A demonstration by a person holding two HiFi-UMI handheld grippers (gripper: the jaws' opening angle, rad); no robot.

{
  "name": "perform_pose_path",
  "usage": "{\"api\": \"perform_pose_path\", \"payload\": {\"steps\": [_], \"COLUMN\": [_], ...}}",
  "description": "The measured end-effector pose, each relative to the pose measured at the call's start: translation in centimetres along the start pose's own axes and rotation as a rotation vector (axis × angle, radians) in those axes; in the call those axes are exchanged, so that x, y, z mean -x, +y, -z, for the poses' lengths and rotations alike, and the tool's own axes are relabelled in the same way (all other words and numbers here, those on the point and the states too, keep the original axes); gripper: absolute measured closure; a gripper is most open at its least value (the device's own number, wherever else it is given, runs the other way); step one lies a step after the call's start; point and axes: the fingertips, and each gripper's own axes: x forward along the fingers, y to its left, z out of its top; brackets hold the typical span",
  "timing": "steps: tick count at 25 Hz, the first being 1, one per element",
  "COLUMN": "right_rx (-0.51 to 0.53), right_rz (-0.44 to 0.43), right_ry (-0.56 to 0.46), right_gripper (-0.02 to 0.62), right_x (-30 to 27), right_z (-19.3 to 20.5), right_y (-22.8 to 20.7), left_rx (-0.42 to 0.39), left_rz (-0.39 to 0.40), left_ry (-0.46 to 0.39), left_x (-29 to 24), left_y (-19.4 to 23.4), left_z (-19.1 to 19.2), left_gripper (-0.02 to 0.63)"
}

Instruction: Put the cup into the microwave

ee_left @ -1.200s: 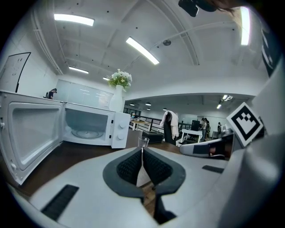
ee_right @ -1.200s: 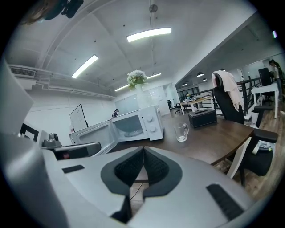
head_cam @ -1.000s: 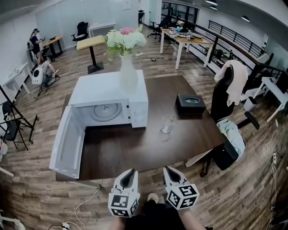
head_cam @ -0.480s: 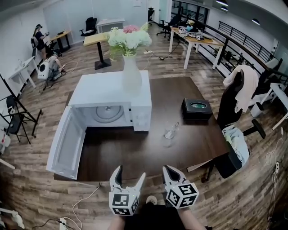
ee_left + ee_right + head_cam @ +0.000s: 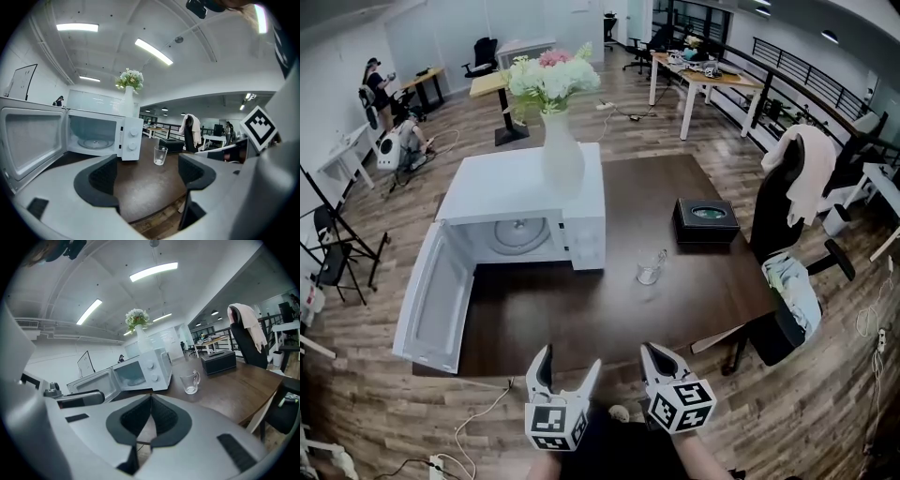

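Hovering off the near edge of the worktop point(image 5: 581, 323), well short of the cup point(image 5: 650, 269). Had just spread the left tongs point(image 5: 572, 358) wide, with nothing between them; held the right tongs point(image 5: 650, 349) closed and empty. Found the cup upright on the worktop, near the right side of the microwave point(image 5: 497, 187), with the door point(image 5: 436, 300) swung fully open. Judged the likely slips: knocking the light glass over with a hurried reach, or clipping the microwave's front corner while swinging it across to the cavity.

Your left gripper point(image 5: 570, 361), at 7 o'clock, has just spread its jaws, nothing between them; right gripper point(image 5: 653, 352), 5 o'clock, jaws together.
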Motion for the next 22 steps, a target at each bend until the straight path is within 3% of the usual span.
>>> {"api": "perform_pose_path", "payload": {"steps": [10,22], "right_rx": [-0.055,-0.098], "right_rz": [0.086,0.186], "right_ry": [-0.019,-0.023], "right_gripper": [0.603,0.603], "right_x": [2.2,0.8], "right_z": [1.0,-0.5], "right_y": [-2.5,-7.4], "left_rx": [-0.015,-0.049], "left_rz": [0.094,0.219], "left_ry": [0.024,0.063], "left_x": [-1.7,-8.6], "left_y": [-2.6,-4.4], "left_z": [0.7,0.3], "left_gripper": [0.219,0.219]}}
